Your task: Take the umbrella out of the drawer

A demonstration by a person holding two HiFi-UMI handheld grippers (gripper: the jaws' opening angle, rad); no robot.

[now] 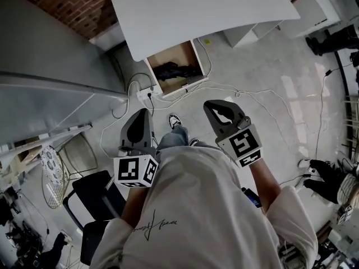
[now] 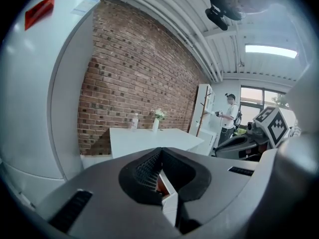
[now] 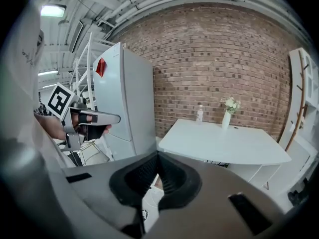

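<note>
- Umbrella (image 1: 176, 70): dark bundle lying in the open drawer (image 1: 166, 55), towards its right side. Nothing touches it.
- Drawer: pulled out from under the white table (image 1: 196, 10), bare wood bottom, white front. The umbrella is the only thing I can make out in it.
- Left gripper (image 1: 142, 115): jaws closed tip to tip, nothing between them. It is held up in front of the person and well short of the drawer. Same read in its own view (image 2: 160, 151).
- Right gripper (image 1: 210, 105): also closed and empty, level with the left one and apart from the drawer. Its own view confirms the tips meet (image 3: 157, 156).
- Writing: square black-and-white markers on both gripper cubes. There is script print on the person's white shirt (image 1: 160, 224), too small to read. Red label (image 3: 100, 66) high on the fridge (image 3: 124, 98), no legible text.
- In the way: white cables (image 1: 247, 97) loop over the floor between the person and the drawer, with a power strip (image 1: 147, 93) just left of the drawer front. The person's shoe (image 1: 175, 120) is just short of them.
- On the table: bottle (image 3: 200, 113) and a vase (image 3: 227, 118) with white flowers, at the far edge by the brick wall (image 3: 219, 59).
- Around: fridge left of the table, white shelf (image 3: 301, 113) to its right, black chair (image 1: 92, 198) and a white fan (image 1: 51, 175) at the person's left.
- A second person (image 2: 229, 118) stands by the shelf.
</note>
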